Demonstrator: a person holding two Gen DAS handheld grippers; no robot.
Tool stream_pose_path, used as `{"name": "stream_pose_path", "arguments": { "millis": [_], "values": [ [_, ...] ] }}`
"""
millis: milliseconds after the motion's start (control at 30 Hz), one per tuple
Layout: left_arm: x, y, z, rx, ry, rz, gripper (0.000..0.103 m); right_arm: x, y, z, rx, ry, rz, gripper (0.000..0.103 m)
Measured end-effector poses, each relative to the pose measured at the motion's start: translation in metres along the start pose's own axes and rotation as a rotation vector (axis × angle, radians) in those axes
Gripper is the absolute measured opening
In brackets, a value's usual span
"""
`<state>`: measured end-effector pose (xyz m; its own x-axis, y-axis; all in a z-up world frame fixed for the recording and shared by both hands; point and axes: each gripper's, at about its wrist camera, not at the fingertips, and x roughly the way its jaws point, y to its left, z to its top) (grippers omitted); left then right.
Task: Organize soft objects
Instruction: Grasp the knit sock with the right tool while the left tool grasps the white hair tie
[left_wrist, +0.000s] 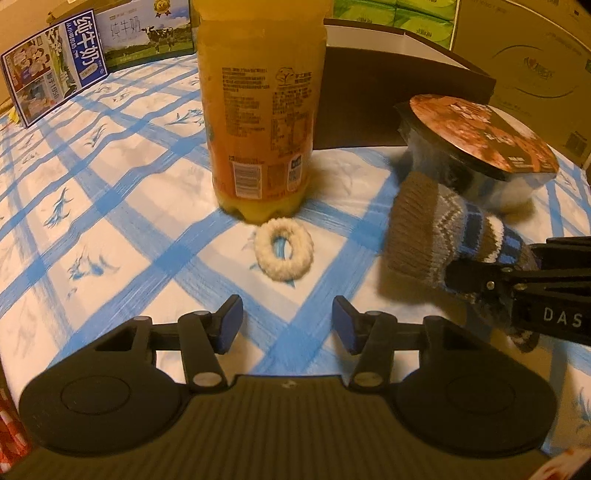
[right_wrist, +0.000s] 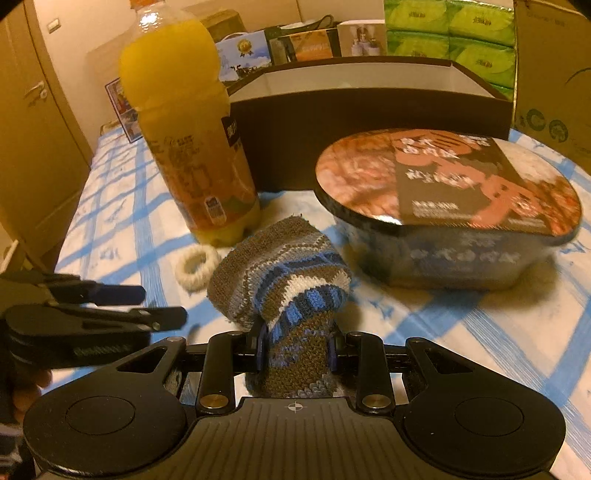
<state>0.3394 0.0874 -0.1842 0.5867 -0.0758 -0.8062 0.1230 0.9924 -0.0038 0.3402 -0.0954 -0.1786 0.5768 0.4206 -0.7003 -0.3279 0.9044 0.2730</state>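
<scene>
A knitted brown, blue and white sock (right_wrist: 284, 273) is pinched in my right gripper (right_wrist: 295, 349), which is shut on it just above the cloth; it also shows in the left wrist view (left_wrist: 439, 236), with the right gripper (left_wrist: 517, 284) coming in from the right. A fluffy white hair tie (left_wrist: 283, 254) lies on the blue-checked cloth in front of the orange juice bottle (left_wrist: 260, 110). My left gripper (left_wrist: 287, 325) is open and empty, just short of the hair tie. The hair tie (right_wrist: 196, 266) and left gripper (right_wrist: 147, 306) also show in the right wrist view.
A sealed instant-noodle bowl (right_wrist: 450, 206) stands right of the sock. An open dark box (right_wrist: 362, 96) stands behind bottle and bowl. Milk cartons (left_wrist: 55, 81), green tissue packs (right_wrist: 450, 33) and cardboard boxes (left_wrist: 535, 74) line the back.
</scene>
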Motion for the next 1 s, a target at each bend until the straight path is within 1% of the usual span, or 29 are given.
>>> {"name": "stream_pose_path", "arguments": {
  "millis": [133, 367, 467, 633, 800, 900, 1000],
  "values": [
    [0.010, 0.003, 0.007, 0.009, -0.010, -0.002, 0.049, 0.011, 0.001, 0.009, 0.016, -0.005, -0.005, 0.030],
    [0.023, 0.004, 0.019, 0.024, -0.021, -0.007, 0.045, 0.021, -0.002, 0.014, 0.033, 0.001, -0.022, 0.030],
    [0.028, 0.003, 0.022, 0.029, -0.019, -0.010, 0.040, 0.026, -0.003, 0.015, 0.038, 0.005, -0.028, 0.030],
    [0.034, 0.004, 0.025, 0.032, -0.011, -0.013, 0.035, 0.031, -0.006, 0.018, 0.050, 0.008, -0.030, 0.030],
    [0.035, 0.004, 0.025, 0.031, -0.008, -0.019, 0.023, 0.030, -0.006, 0.017, 0.049, 0.010, -0.027, 0.030],
    [0.034, 0.004, 0.025, 0.031, -0.006, -0.021, 0.019, 0.028, -0.006, 0.016, 0.057, 0.012, -0.022, 0.030],
    [0.031, 0.005, 0.024, 0.027, -0.005, -0.022, 0.018, 0.025, -0.005, 0.016, 0.061, 0.010, -0.021, 0.030]
  ]
}}
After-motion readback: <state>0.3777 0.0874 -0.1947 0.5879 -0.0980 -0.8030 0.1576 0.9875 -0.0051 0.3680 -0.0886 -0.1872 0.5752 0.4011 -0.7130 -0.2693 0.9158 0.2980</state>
